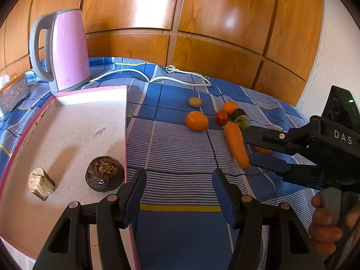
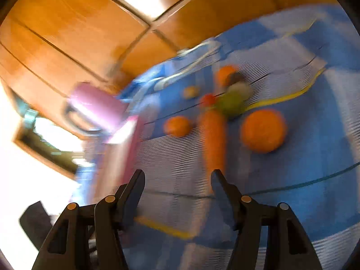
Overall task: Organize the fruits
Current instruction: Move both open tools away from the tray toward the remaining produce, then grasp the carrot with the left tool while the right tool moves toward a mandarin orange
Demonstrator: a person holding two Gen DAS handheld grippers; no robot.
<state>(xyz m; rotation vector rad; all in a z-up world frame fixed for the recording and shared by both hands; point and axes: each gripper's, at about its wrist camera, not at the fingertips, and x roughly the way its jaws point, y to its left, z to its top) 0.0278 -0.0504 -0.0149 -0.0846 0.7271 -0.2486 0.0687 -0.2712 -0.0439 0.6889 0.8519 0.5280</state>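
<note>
While both claws gape, tray (image 1: 74, 123) holds two items — dark fruit (image 1: 104, 173), pale chunk (image 1: 41, 183).

On the blue checked cloth (image 1: 180, 148), the pink-rimmed white tray (image 1: 67, 135) lies left of the long orange carrot (image 1: 236, 144); the pink electric kettle (image 1: 65, 49) stands behind the tray.

"DAS" in white on right claw (image 1: 249, 148) housing.
</note>
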